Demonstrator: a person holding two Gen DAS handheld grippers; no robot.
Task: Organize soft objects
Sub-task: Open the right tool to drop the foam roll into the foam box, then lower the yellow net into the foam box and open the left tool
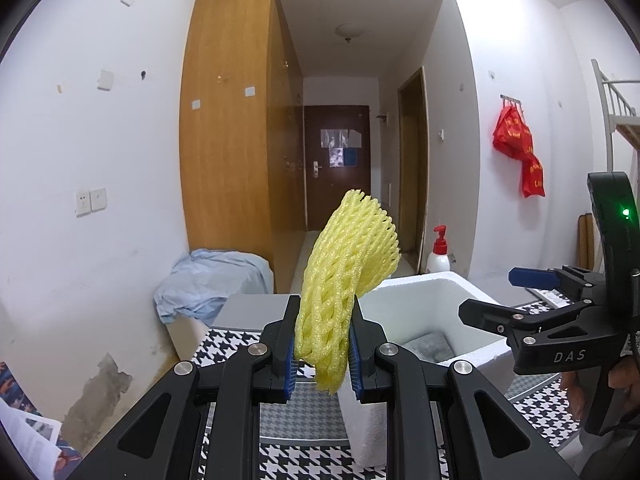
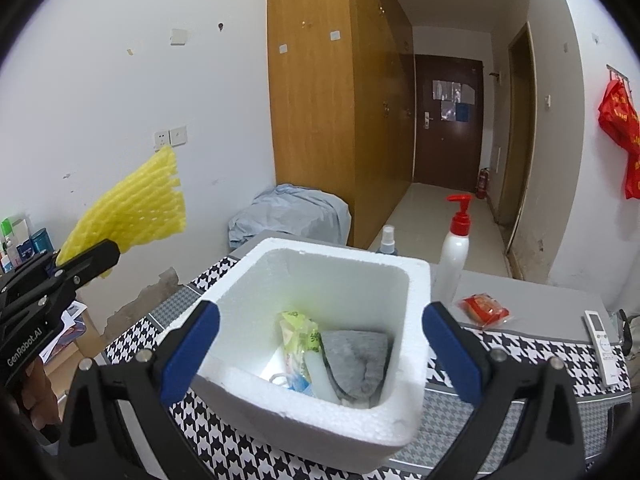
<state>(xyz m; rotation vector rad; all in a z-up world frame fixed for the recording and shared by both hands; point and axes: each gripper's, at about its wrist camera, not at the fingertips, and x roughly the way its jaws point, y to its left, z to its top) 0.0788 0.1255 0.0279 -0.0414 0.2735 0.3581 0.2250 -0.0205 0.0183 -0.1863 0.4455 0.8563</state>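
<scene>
Left wrist view: left gripper (image 1: 322, 350) pinches yellow foam fruit net (image 1: 346, 280) between blue pads, net sticking up and curling right, held above near-left corner of white styrofoam box (image 1: 420, 292). Right gripper (image 2: 320, 344) spread wide, nothing between fingers, tilted down a bit over box. Inside box: grey cloth (image 2: 356, 356), green-printed plastic bag (image 2: 298, 336). Box sits on houndstooth tablecloth (image 2: 224, 440); red-pump bottle (image 2: 454, 248) just behind.

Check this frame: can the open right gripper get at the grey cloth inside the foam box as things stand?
Probably yes. The right gripper is open and empty above the foam box, whose top is uncovered; the grey cloth lies exposed beside a plastic bag.
</scene>
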